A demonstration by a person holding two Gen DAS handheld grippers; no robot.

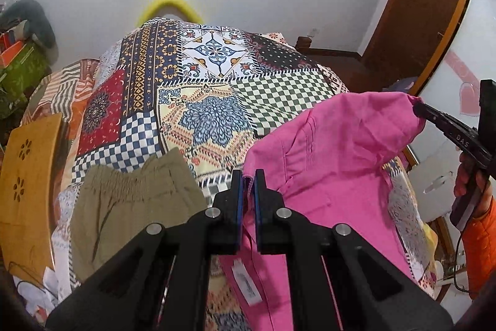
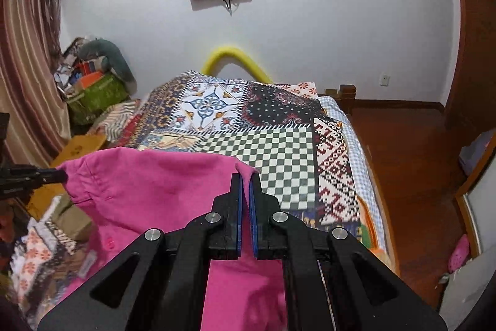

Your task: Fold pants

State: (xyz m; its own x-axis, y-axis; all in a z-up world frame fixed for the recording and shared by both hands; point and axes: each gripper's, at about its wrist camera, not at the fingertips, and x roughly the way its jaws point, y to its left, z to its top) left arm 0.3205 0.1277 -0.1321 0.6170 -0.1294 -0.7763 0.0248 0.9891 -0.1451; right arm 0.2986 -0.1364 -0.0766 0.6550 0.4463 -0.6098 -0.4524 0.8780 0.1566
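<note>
Nearest us, the left claw (image 1: 248, 176) is clamped on one waistband corner of the pink pants (image 1: 325, 151); the right claw (image 2: 247, 176) pinches the other corner. We judge the waistband spans level between them, legs hanging toward the patchwork bed (image 1: 217, 76). The cloth is soft, matte cotton. Folded khaki pants (image 1: 130, 200) lie just left.

Pants (image 1: 325, 145) are seen in solid pink; second pair (image 1: 130, 200) in olive-khaki. Bedspread (image 1: 217, 101) is patterned in patchwork: green-white and blue-white checks, red medallion, blue floral panels. Gripper (image 1: 247, 176) is black, pads blue. Sleeve (image 1: 480, 234) orange.
</note>
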